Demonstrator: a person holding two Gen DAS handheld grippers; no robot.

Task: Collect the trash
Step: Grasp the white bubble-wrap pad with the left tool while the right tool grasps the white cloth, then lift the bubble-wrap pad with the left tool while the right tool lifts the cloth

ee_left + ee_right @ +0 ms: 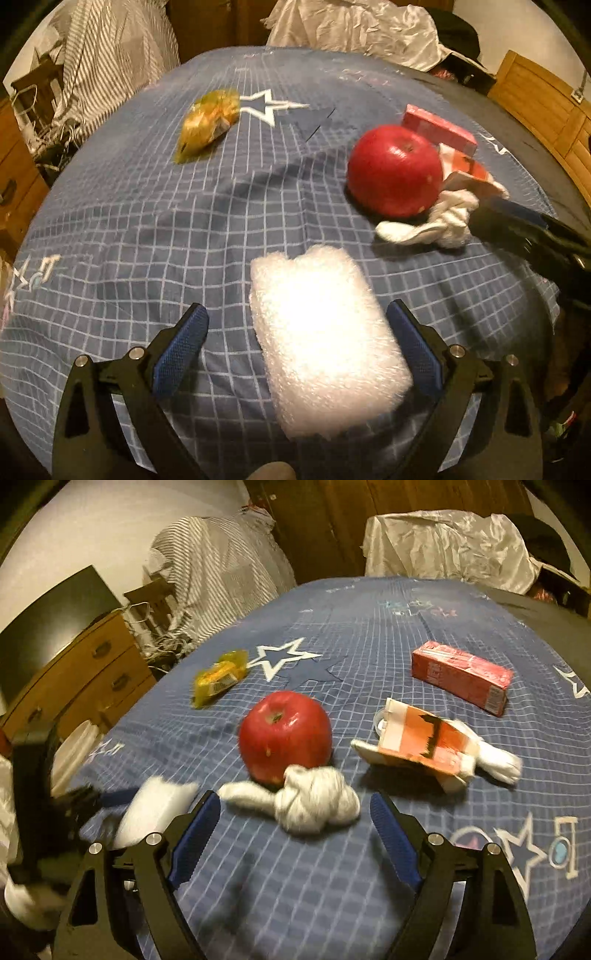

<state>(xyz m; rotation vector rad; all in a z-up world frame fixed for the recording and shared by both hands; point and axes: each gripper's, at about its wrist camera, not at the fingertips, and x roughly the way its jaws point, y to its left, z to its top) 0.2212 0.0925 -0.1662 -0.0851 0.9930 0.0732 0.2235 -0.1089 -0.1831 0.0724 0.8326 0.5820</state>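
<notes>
The wide-open left gripper (297, 341) straddles bubble wrap (325, 343) without gripping, while only the right wrist view shows the equally spread, empty right gripper (295, 818) framing a knotted white rag (314, 803) at 6 o'clock of the apple (284, 734)

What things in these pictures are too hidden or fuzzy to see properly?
- Left wrist view: the bubble wrap is glared white; its surface is washed out.
- Left wrist view: the pink carton is partly behind the apple.
- Right wrist view: the pink carton's print is too small to read.
- Right wrist view: the left gripper is motion-blurred.
</notes>
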